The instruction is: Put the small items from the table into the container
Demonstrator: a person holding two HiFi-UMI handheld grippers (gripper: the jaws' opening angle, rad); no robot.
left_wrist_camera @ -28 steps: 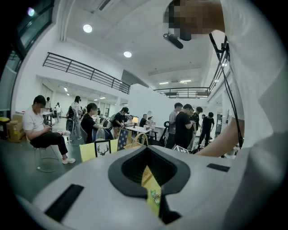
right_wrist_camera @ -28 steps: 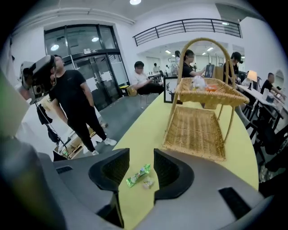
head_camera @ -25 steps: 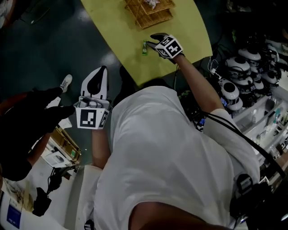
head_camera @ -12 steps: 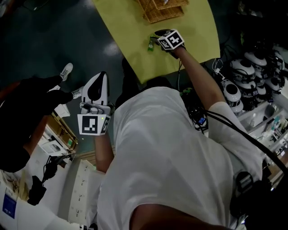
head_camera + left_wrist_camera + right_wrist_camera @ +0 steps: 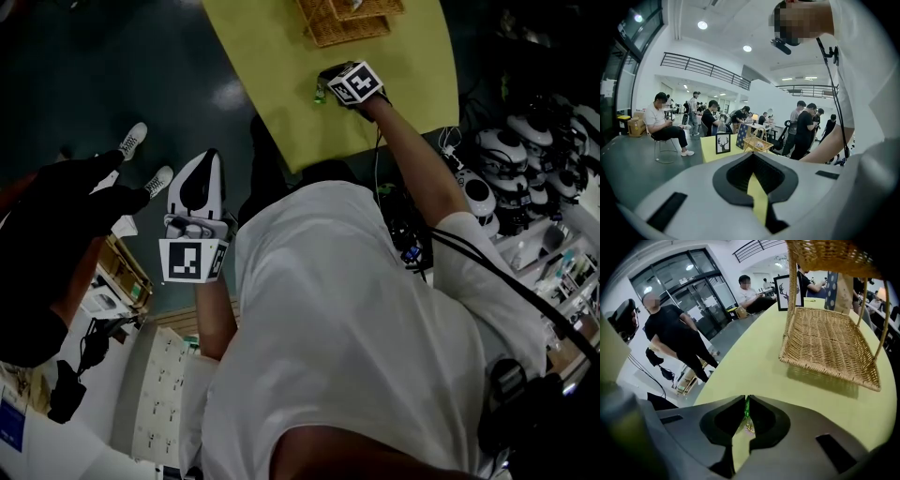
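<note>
The right tongs (image 5: 746,399) point steeply down at the yellow worktop (image 5: 754,366) and are closing, their tips pinching a small green packet (image 5: 747,409) that stands on edge near the worktop's near rim. A wicker basket (image 5: 825,341) sits farther back on the worktop, apart from the packet. The left tongs (image 5: 753,155) hang off to the side over the floor, tips together with nothing between them.

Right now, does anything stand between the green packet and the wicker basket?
Nothing visible does. The right gripper is closing its jaws on the green packet; only bare yellow table lies between it and the wicker basket.
</note>
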